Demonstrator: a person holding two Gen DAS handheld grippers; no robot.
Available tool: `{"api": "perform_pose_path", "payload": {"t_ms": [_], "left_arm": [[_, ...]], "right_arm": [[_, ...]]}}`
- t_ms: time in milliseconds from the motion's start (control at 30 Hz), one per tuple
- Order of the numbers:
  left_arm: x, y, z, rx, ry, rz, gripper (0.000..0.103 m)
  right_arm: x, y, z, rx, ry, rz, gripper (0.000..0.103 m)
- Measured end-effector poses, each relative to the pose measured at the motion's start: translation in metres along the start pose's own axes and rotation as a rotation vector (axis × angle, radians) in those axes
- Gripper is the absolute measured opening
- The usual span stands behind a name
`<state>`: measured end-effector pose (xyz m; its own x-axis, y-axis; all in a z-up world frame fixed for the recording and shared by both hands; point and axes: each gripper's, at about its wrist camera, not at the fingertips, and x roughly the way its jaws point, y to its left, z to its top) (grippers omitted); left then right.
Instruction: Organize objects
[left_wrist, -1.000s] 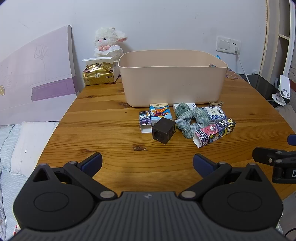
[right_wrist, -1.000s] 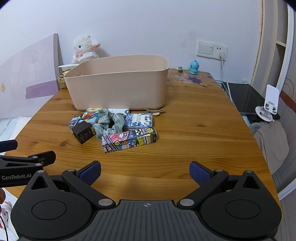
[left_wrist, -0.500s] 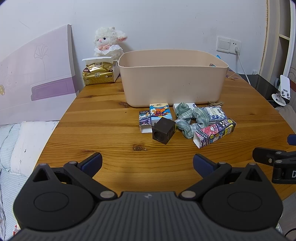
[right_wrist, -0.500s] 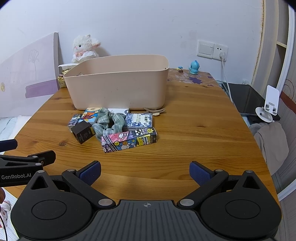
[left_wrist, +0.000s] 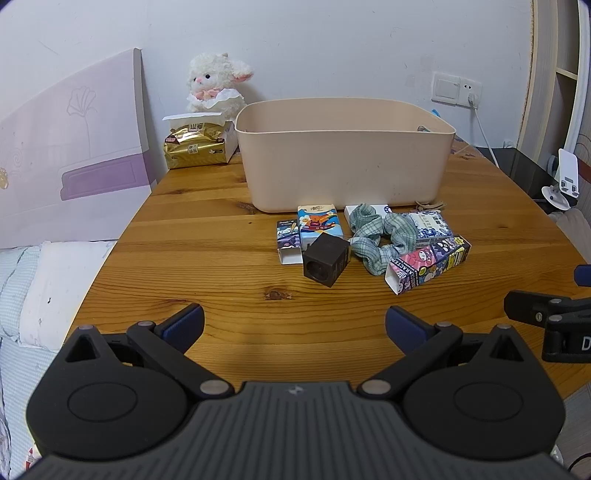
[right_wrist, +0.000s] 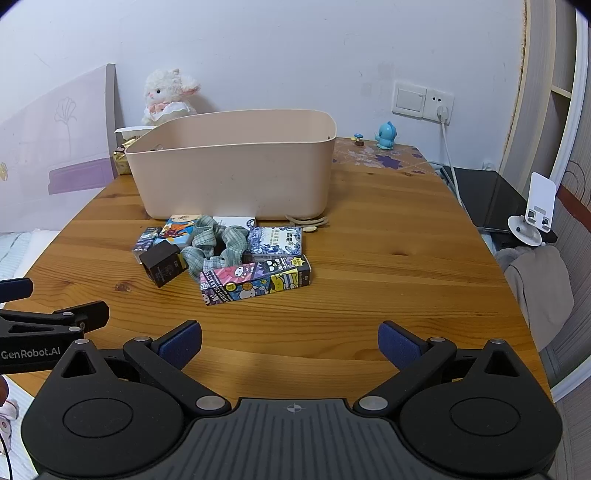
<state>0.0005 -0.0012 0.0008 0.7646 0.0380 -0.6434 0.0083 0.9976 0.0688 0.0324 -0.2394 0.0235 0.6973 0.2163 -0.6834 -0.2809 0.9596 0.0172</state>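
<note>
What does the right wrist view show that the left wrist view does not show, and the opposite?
Only the right wrist view shows the small blue figurine near the wall behind the beige bin, and the patterned mat under it.

Only the left wrist view shows the whole gold tissue pack; in the right view the bin hides most of it.

Both show the bin, the dark cube, the green scrunchie, the long cartoon box, the plush lamb, and both grippers, left gripper and right gripper, open and holding nothing.
</note>
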Motion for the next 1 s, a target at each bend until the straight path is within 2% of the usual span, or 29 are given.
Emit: {"api": "perform_pose_path", "payload": {"t_ms": [1000], "left_arm": [[0.011, 0.002, 0.001, -0.009, 0.015, -0.004, 0.103]], "right_arm": [[0.008, 0.0, 0.006, -0.009, 0.009, -0.005, 0.103]]}}
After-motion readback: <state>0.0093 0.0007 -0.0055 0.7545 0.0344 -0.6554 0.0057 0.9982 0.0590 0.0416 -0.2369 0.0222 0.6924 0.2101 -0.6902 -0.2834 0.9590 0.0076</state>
